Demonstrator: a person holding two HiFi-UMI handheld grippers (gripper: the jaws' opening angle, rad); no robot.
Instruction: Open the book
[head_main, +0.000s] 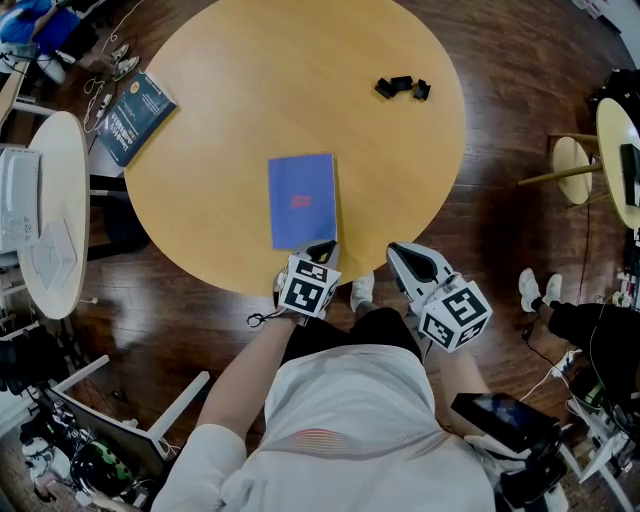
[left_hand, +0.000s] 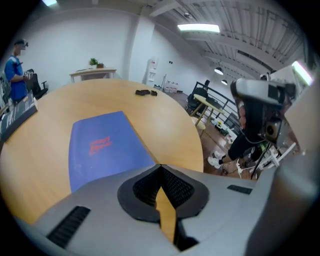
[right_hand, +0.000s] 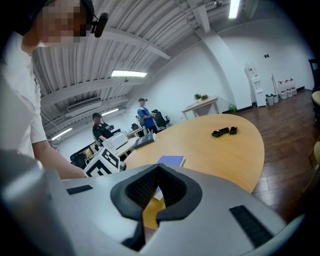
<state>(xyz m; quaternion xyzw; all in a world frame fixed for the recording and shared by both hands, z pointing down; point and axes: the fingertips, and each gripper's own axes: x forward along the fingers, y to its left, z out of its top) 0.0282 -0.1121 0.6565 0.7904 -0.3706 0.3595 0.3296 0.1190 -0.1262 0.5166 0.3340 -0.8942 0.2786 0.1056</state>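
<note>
Grey jaws of the left gripper (head_main: 322, 247) are pressed together with nothing seen between them. At three o'clock the right gripper (head_main: 398, 252) is likewise closed and empty. At twelve o'clock the blue book (head_main: 302, 200) lies shut on the round table (head_main: 300, 80). Opening is judged unstarted; the cover's edge must next be caught and lifted.
</note>
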